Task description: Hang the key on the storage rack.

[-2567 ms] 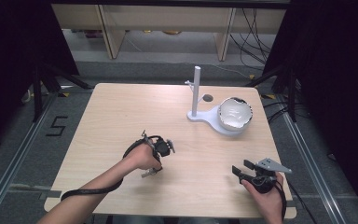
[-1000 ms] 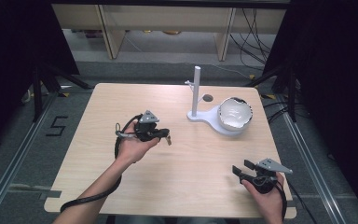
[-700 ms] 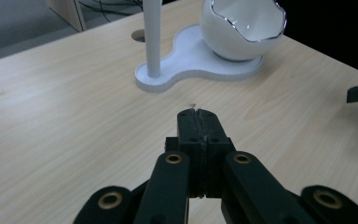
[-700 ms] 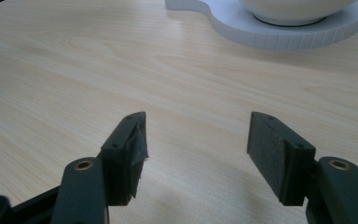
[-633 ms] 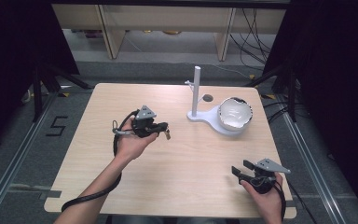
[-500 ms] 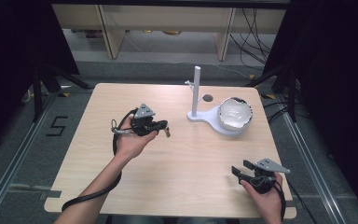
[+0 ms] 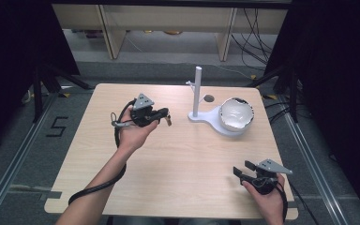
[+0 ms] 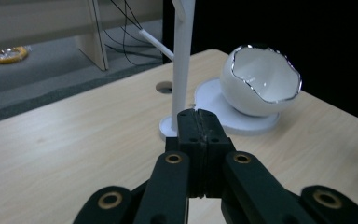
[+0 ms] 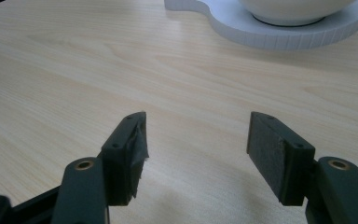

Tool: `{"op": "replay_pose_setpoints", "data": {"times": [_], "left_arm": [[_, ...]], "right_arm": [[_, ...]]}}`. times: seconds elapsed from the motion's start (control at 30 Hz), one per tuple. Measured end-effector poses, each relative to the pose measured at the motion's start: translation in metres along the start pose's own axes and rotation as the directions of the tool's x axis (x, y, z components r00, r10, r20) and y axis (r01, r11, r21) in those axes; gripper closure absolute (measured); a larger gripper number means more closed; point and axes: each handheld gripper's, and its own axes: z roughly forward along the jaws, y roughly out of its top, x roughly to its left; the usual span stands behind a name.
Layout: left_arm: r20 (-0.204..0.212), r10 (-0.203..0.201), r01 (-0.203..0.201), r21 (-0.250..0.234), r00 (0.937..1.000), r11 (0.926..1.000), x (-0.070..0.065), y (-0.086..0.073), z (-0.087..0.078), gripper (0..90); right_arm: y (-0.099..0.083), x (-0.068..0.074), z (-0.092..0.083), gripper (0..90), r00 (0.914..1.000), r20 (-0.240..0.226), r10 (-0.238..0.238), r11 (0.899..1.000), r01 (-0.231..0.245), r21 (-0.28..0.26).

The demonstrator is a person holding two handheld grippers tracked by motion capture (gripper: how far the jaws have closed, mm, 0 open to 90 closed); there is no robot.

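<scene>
A "5" [image 7: 57, 126] is taped on the floor beside the counter's [image 7: 183, 187] left edge; no other writing is legible, perhaps for want of sharpness; the left tongs [image 7: 165, 117] are held mid-counter toward the far edge, jaws pressed together on nothing, pointing at the white stand [image 7: 198, 93] and jagged-rimmed white bowl [image 7: 236, 114]; the right tongs [image 7: 241, 169] sit near the near right corner, jaws wide apart and empty.

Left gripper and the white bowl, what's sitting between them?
The white post of the stand, seen in the left gripper view between the left gripper and the bowl.
</scene>
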Motion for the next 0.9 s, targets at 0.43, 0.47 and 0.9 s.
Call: {"op": "replay_pose_setpoints", "data": {"times": [0.43,0.47,0.9], "left_arm": [[-0.032,0.007,-0.009,-0.064,0.9994,0.9979,0.005,0.010,0.012,89.0],[-0.037,0.007,-0.010,-0.062,0.9993,0.9980,0.007,0.012,0.015,89.0],[-0.058,-0.019,0.015,-0.081,0.9981,0.9966,0.012,0.022,0.034,89.0]], "right_arm": [[0.000,0.000,-0.001,38.9,1.0000,-0.002,0.009,1.000,-0.009,0.002],[0.000,0.000,-0.001,38.9,0.9999,-0.002,0.011,1.000,-0.011,0.003],[0.001,-0.004,0.000,38.9,0.9995,-0.001,-0.033,0.999,0.033,-0.016]]}}
